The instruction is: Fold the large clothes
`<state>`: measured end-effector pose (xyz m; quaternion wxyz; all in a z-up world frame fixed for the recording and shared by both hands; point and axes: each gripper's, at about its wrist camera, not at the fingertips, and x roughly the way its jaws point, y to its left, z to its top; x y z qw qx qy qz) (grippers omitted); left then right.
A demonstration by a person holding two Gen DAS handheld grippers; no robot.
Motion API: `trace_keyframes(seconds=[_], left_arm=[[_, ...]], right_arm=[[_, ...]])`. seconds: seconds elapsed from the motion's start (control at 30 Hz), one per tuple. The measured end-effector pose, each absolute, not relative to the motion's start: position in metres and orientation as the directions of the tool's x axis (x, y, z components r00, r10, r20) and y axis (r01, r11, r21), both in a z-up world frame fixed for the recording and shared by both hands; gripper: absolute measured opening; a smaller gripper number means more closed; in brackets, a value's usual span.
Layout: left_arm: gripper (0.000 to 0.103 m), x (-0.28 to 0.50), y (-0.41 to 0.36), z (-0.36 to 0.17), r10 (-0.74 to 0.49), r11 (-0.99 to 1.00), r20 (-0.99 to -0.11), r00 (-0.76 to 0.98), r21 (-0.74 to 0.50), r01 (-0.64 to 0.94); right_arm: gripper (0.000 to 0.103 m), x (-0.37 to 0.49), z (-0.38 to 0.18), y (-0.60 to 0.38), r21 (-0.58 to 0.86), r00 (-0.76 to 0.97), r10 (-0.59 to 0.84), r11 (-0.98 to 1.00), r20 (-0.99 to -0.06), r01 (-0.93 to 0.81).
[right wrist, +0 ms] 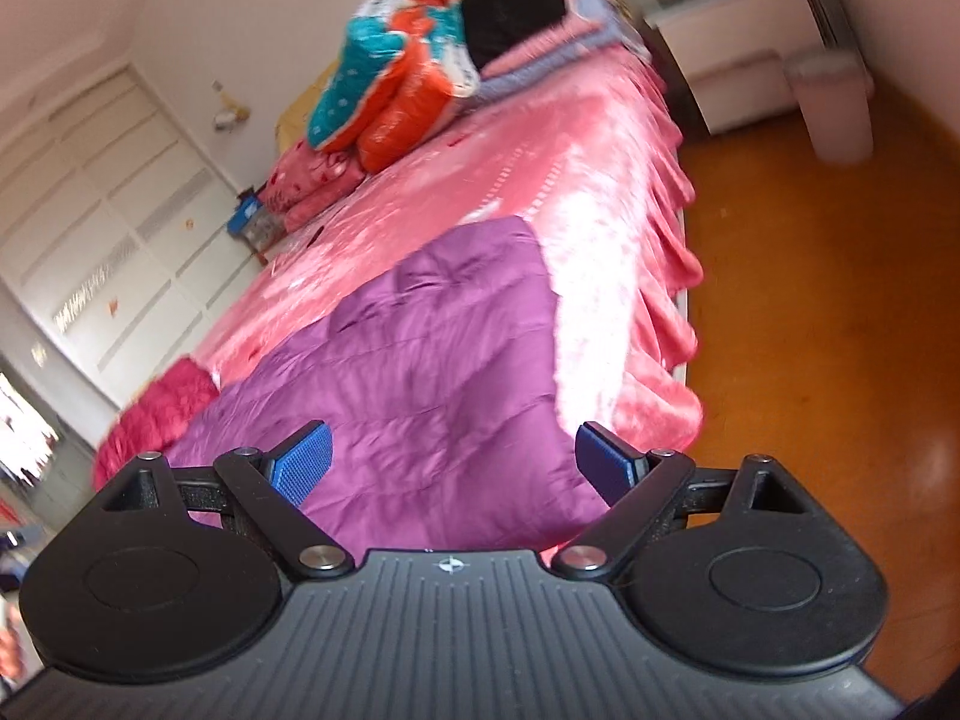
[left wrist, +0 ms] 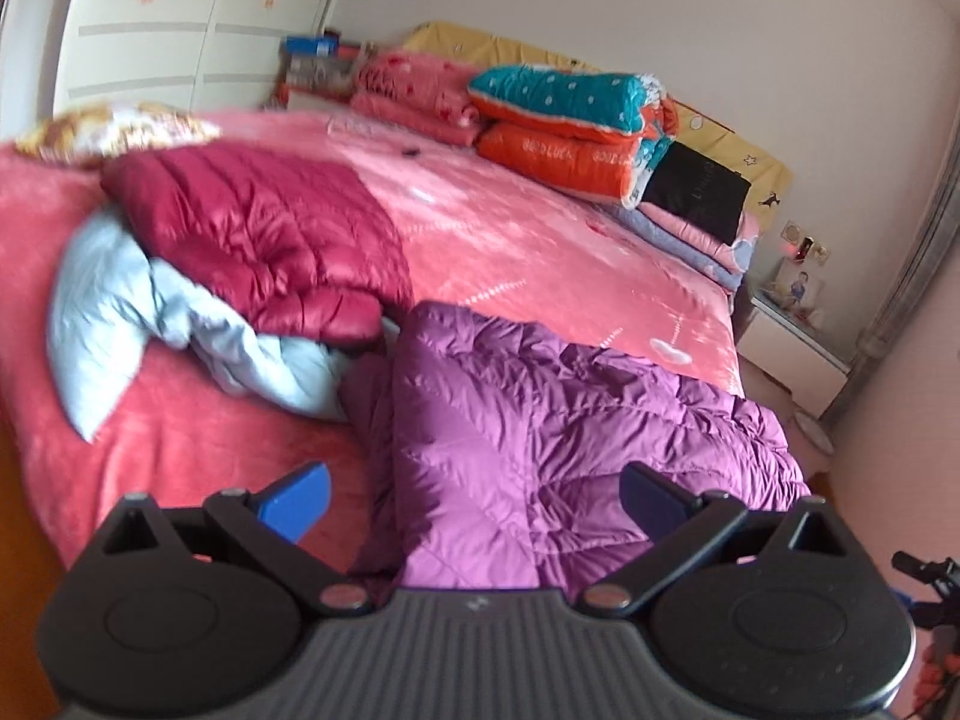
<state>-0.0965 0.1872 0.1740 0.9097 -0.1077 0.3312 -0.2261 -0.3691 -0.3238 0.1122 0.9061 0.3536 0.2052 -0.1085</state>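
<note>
A purple quilted down coat [left wrist: 540, 420] lies spread on the near corner of the pink bed [left wrist: 540, 240]; it also shows in the right wrist view [right wrist: 420, 372]. A crimson down coat [left wrist: 258, 228] lies crumpled behind it to the left, over a light blue garment [left wrist: 120, 312]; the crimson coat shows at the left of the right wrist view [right wrist: 162, 408]. My left gripper [left wrist: 474, 501] is open and empty above the purple coat's near edge. My right gripper [right wrist: 453, 465] is open and empty above the coat's near end.
Folded quilts in teal and orange [left wrist: 570, 114] and pink bedding [left wrist: 414, 90] are stacked at the bed's head. A white wardrobe [left wrist: 180, 18] stands far left. A white nightstand [left wrist: 792, 348] and a bin [right wrist: 834, 108] stand on the orange floor [right wrist: 810, 330] right of the bed.
</note>
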Motion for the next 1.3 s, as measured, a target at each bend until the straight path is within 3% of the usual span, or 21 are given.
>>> trace_keyframes(seconds=[0.27,0.53,0.83,1.2,1.3], left_arm=[[0.102,-0.036,0.189,0.145,-0.553,0.83,-0.575,0.603,-0.438,0.344],[0.102,0.009,0.192,0.117,-0.611,0.787,-0.588,0.53,-0.523,0.327],[0.102,0.038,0.196,0.089,-0.663,0.732,-0.567,0.49,-0.627,0.265],[0.102,0.068,0.18,0.065,-0.694,0.711,-0.586,0.419,-0.651,0.266],[0.102,0.075,0.169,0.057,-0.709,0.701,-0.599,0.373,-0.656,0.28]], right_arm=[[0.103,-0.334,0.063,-0.381,0.802,0.922,0.075,0.524,-0.38,0.288],[0.103,-0.287,0.026,-0.416,0.84,0.899,0.177,0.462,-0.4,0.283],[0.103,-0.265,-0.004,-0.436,0.919,0.916,0.263,0.337,-0.303,0.207],[0.103,-0.219,-0.006,-0.43,0.944,0.886,0.394,0.304,-0.244,0.125],[0.103,-0.205,0.002,-0.419,0.93,0.86,0.43,0.347,-0.273,0.122]])
